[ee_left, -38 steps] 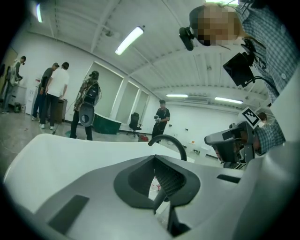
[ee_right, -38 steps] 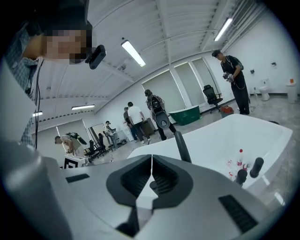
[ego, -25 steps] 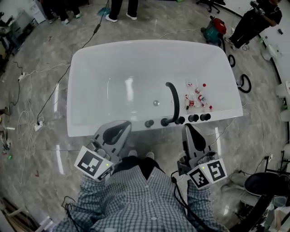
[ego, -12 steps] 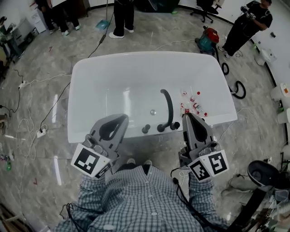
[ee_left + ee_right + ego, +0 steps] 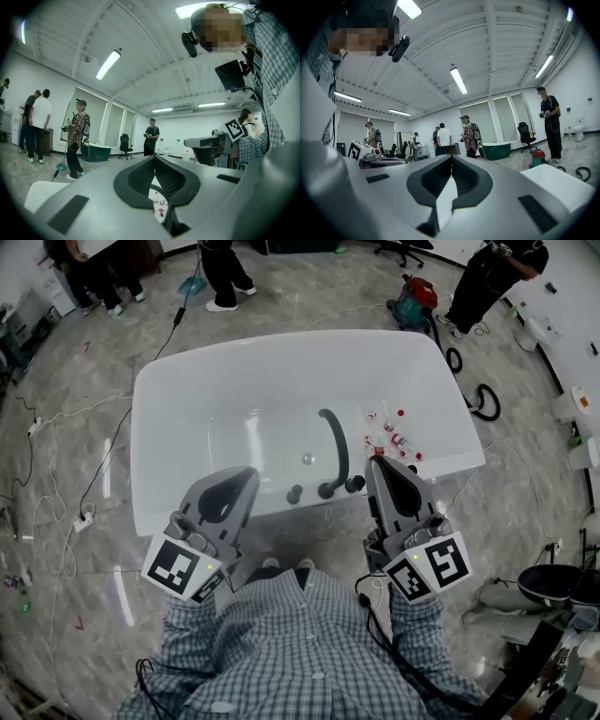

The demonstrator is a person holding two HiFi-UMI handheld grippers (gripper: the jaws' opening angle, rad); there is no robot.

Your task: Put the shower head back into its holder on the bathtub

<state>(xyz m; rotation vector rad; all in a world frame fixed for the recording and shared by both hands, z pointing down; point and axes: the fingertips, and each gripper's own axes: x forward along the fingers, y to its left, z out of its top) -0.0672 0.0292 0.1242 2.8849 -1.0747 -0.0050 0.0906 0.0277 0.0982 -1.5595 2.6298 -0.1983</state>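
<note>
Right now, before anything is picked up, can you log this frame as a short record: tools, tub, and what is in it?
left tool: shut, empty, held level at the tub's near rim
right tool: shut, empty, level, right of the knobs
bathtub: white, freestanding
near rim: black curved spout, black knobs
inside tub: small red-capped bottles at right, drain mid-floor
shower head: cannot be picked out for certain
</note>
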